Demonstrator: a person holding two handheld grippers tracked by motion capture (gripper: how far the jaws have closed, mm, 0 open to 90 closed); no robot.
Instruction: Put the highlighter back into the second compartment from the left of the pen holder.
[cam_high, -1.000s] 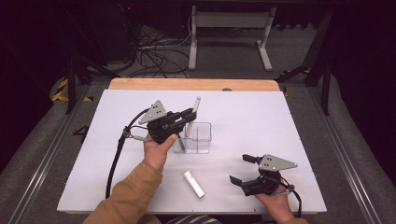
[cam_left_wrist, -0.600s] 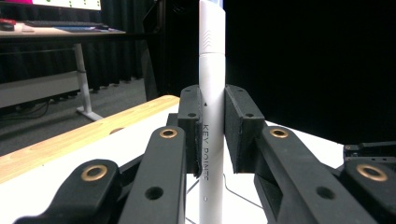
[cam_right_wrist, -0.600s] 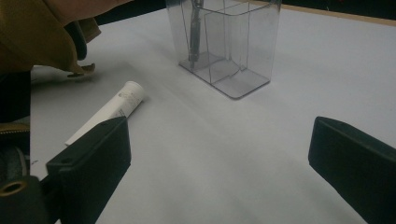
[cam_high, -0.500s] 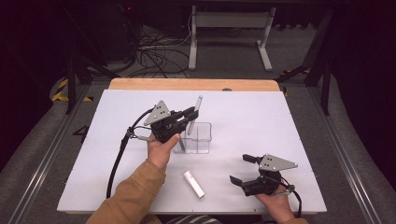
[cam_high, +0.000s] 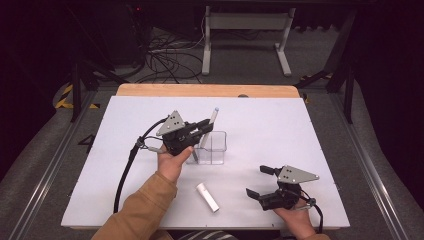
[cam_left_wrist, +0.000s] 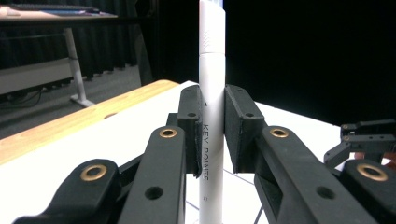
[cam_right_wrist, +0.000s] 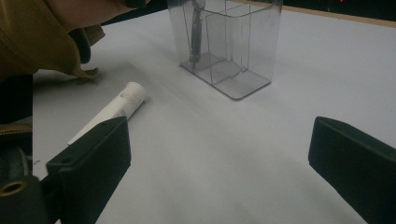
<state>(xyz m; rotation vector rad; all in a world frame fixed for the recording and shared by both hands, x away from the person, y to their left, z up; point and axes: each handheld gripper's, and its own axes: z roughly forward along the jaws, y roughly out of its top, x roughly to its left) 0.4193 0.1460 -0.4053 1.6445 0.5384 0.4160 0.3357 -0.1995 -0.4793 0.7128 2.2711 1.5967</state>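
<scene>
A white pen printed "KEY POINTS" stands tilted, its lower end inside a clear divided container at mid-table. My left gripper is shut on the pen's shaft just above the container's rim, and both pads press it. The pen's dark tip rests in the left compartment of the container. My right gripper is open and holds nothing, low over the table at the front right. A white tube lies between the two hands.
A white sheet covers the table, with a wooden edge at the back. The left gripper's cable trails along the left side. Table legs and floor cables stand beyond the far edge.
The left gripper and the pen have shifted slightly to the right and a little lower at the container. The right gripper has stayed where it was.
</scene>
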